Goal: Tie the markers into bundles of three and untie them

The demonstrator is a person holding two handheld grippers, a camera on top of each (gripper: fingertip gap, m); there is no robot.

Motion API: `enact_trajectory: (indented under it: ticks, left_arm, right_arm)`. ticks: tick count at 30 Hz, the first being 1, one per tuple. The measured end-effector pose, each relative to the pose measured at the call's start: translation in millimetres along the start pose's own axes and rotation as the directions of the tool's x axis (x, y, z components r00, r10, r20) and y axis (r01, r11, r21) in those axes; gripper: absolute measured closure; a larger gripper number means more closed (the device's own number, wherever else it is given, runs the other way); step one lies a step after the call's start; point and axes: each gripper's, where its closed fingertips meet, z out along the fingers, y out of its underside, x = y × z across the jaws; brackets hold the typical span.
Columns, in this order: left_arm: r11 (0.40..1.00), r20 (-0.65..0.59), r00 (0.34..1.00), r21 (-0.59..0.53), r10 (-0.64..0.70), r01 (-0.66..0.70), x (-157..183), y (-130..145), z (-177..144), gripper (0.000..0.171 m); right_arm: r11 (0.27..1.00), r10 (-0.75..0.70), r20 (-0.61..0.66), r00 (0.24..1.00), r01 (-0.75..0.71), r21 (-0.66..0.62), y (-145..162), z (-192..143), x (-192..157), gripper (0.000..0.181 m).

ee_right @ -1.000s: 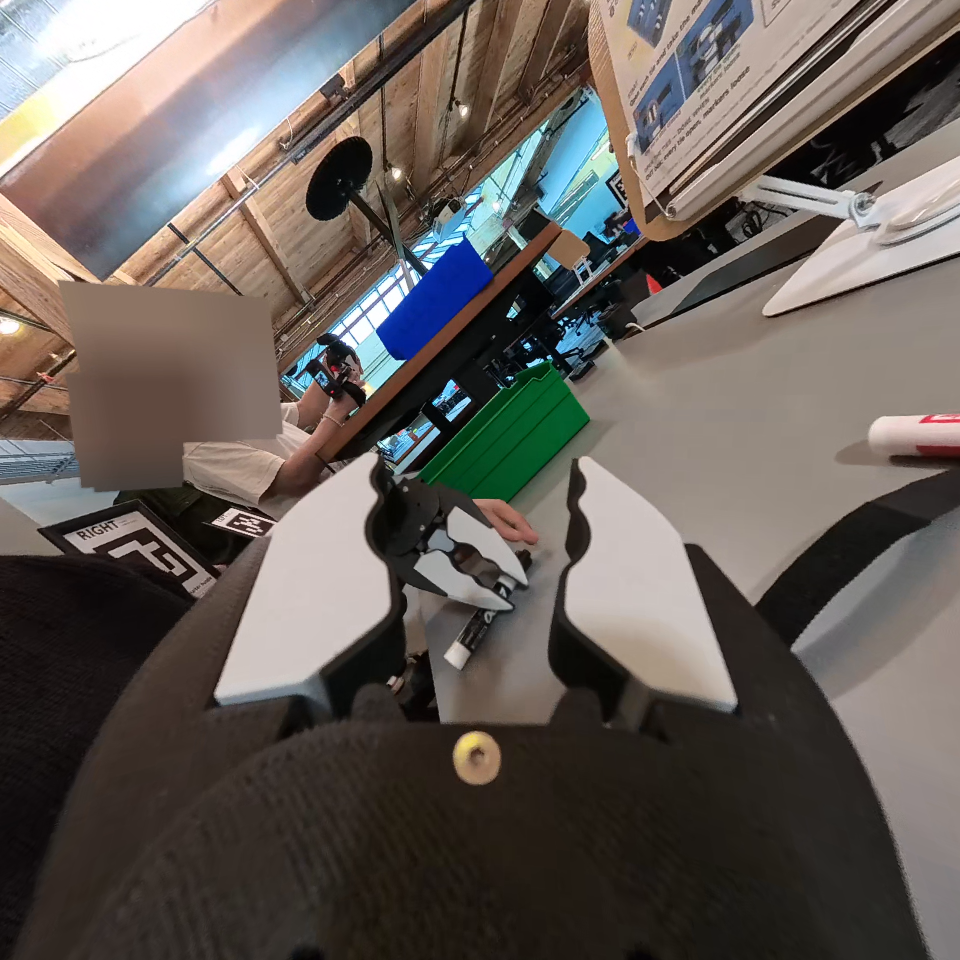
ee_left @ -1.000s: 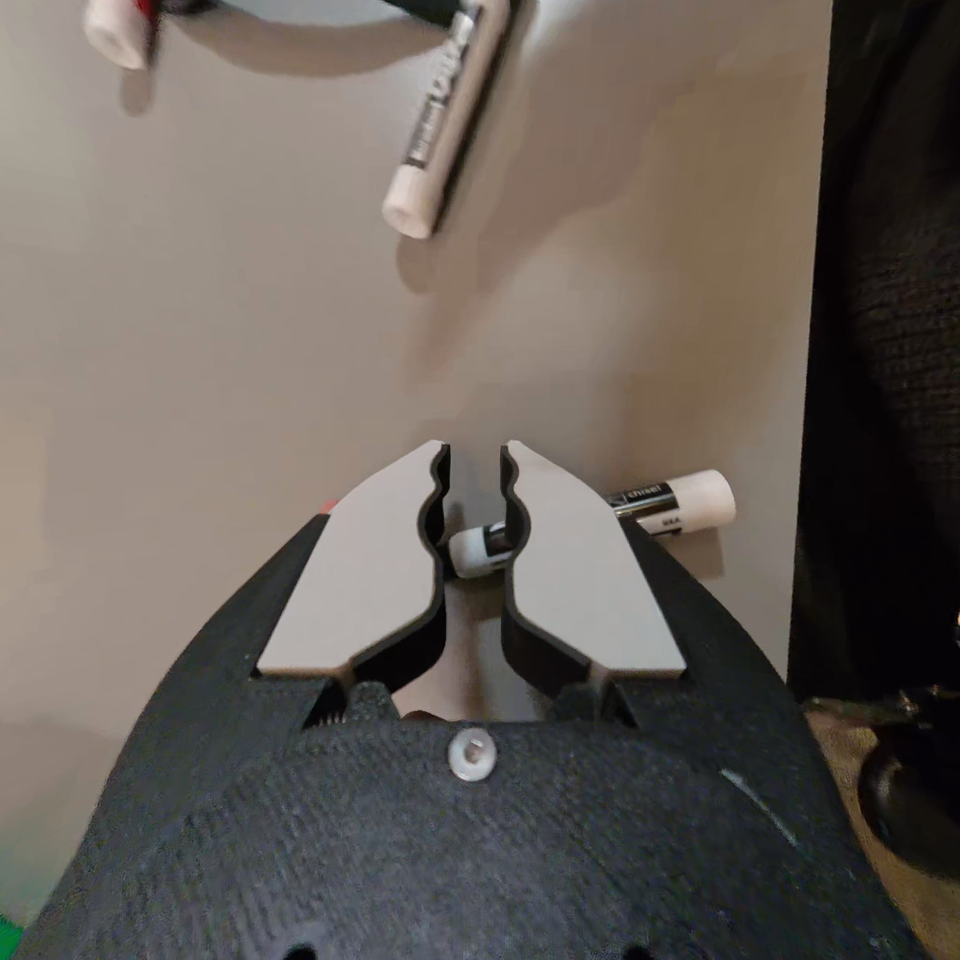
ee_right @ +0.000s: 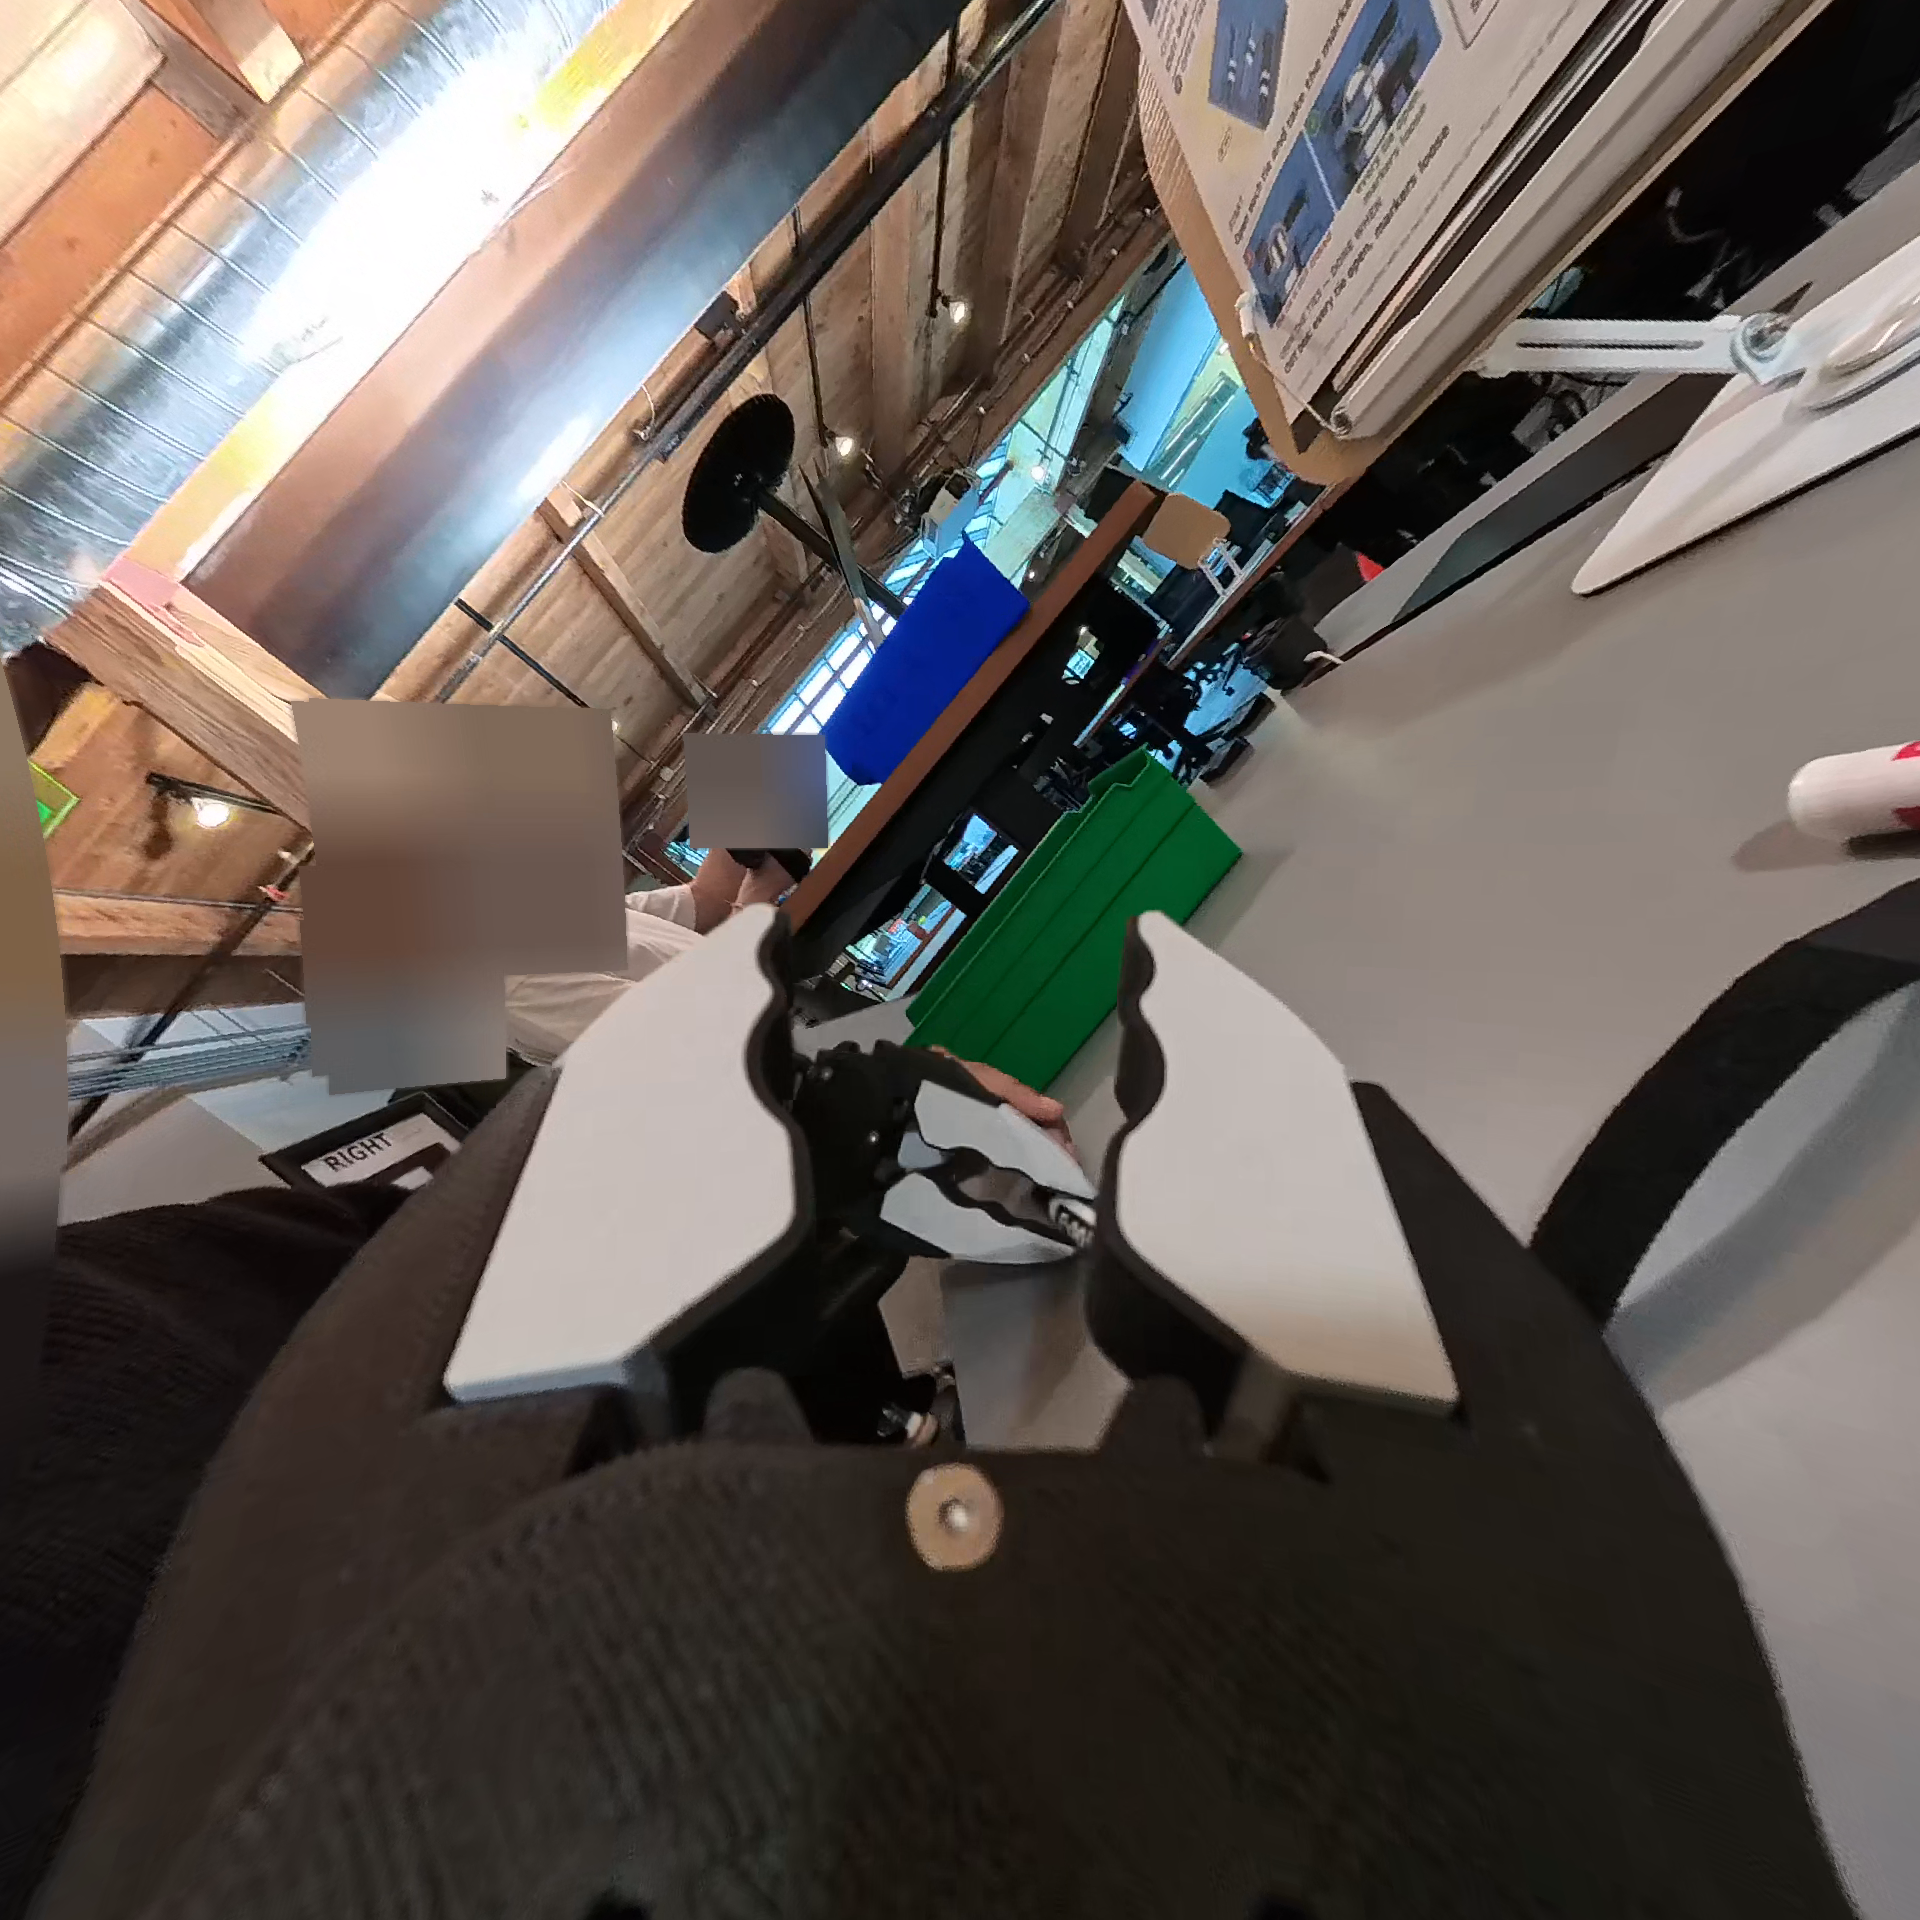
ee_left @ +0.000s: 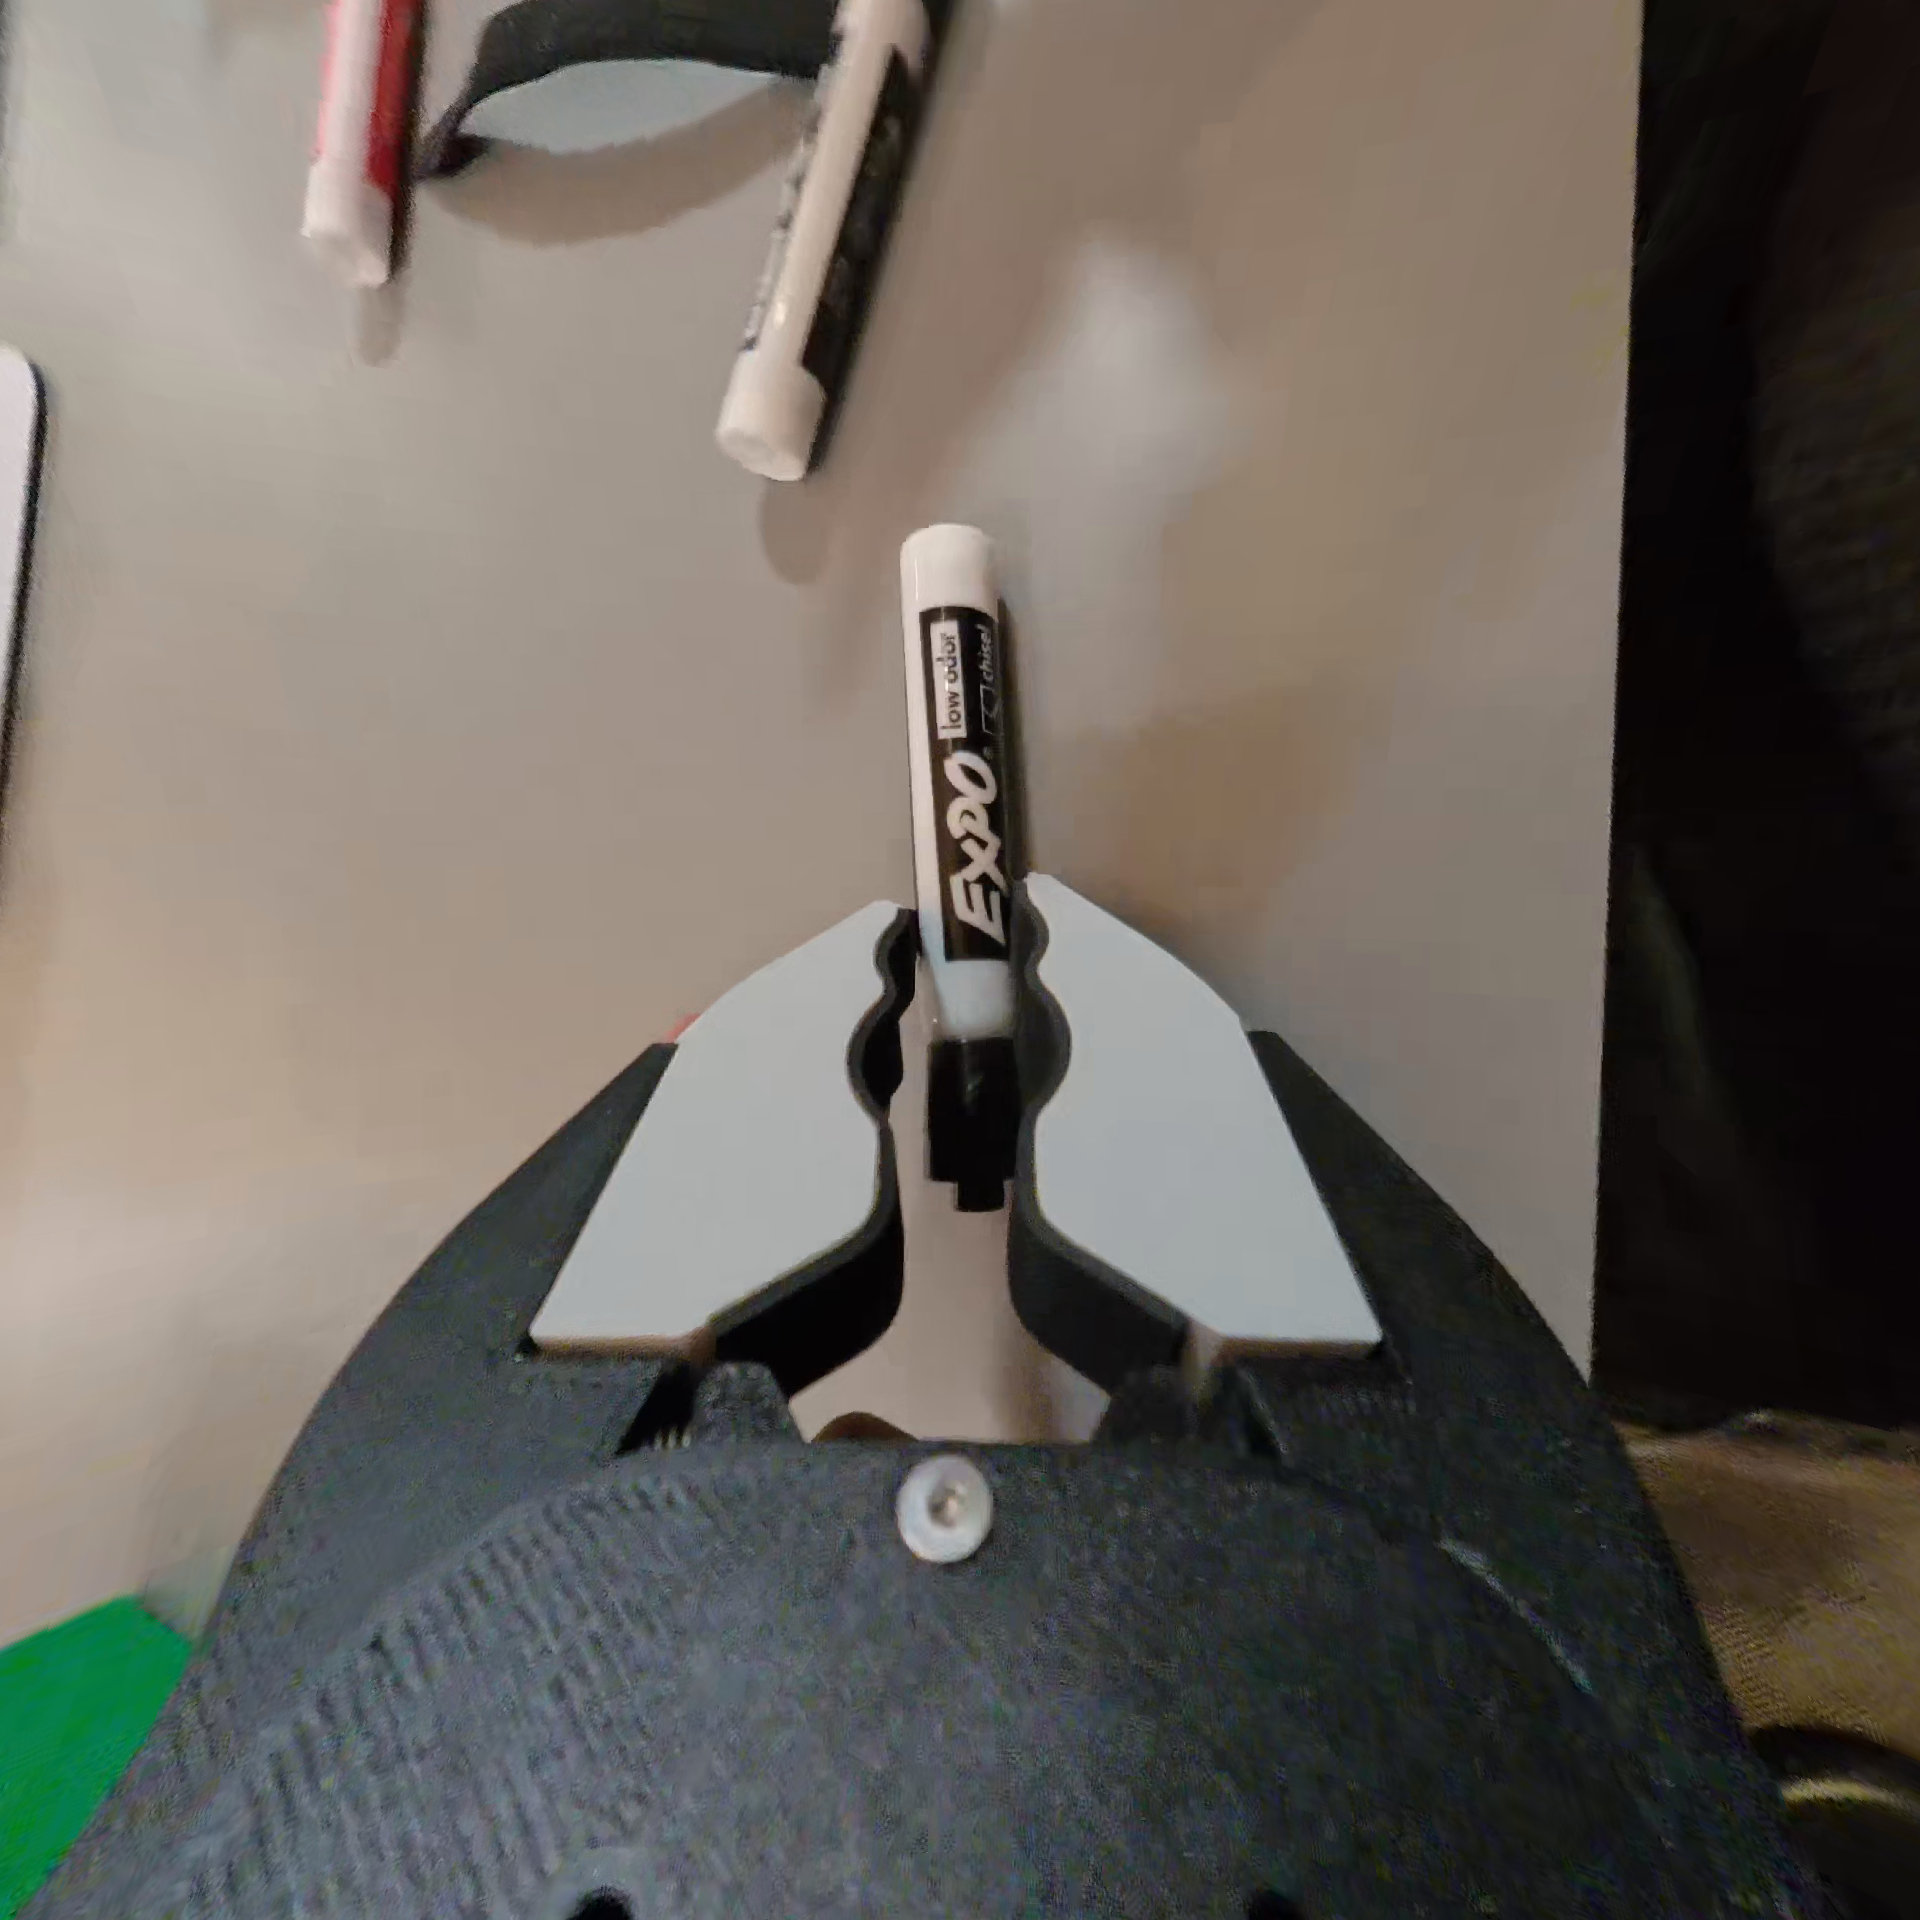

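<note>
Left gripper point(ee_left: 964, 914) points down at the grey table point(ee_left: 416, 727), jaws clamped on a black marker point(ee_left: 961, 790) that sticks out forward, cap end toward the palm. A second earlier that marker lay crosswise under the tips, ungripped. Second black marker point(ee_left: 810, 249), red marker point(ee_left: 358, 135) and black strap point(ee_left: 623, 42) lie ahead. Right gripper point(ee_right: 956, 961) is tilted up off the table, jaws wide, empty, as before.

Left wrist view down, close; right sideways, tilted.
</note>
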Motion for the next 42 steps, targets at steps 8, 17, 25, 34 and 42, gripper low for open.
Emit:
enact_trajectory:
  ticks: [8, 17, 25, 34, 42]
  left_arm:
    - [0.988, 0.037, 0.988, -0.052, -0.147, 0.148, -9, 4, -12, 0.153]
    - [0.979, 0.071, 0.986, -0.131, -0.151, 0.159, -30, -15, -34, 0.153]
    - [0.965, 0.013, 0.966, -0.035, -0.259, 0.260, -33, -47, -36, 0.153]
    - [0.832, -0.112, 0.854, 0.192, -0.507, 0.520, -50, -72, -54, 0.156]
    - [0.541, 0.004, 0.665, 0.586, -0.746, 0.603, -105, -71, -77, 0.112]
  right_arm:
    - [1.000, -0.010, -0.002, 1.000, 0.010, -0.017, 4, 2, -1, 0.121]
    - [0.868, -0.385, -0.064, 0.921, 0.337, -0.365, 59, 36, 11, 0.125]
    - [0.177, -0.787, 0.320, 0.527, 0.691, -0.701, 137, 91, 32, 0.137]
    - [0.065, -0.764, 0.431, 0.480, 0.722, -0.689, 143, 91, 34, 0.158]
    - [0.187, -0.776, 0.322, 0.542, 0.686, -0.703, 130, 94, 40, 0.161]
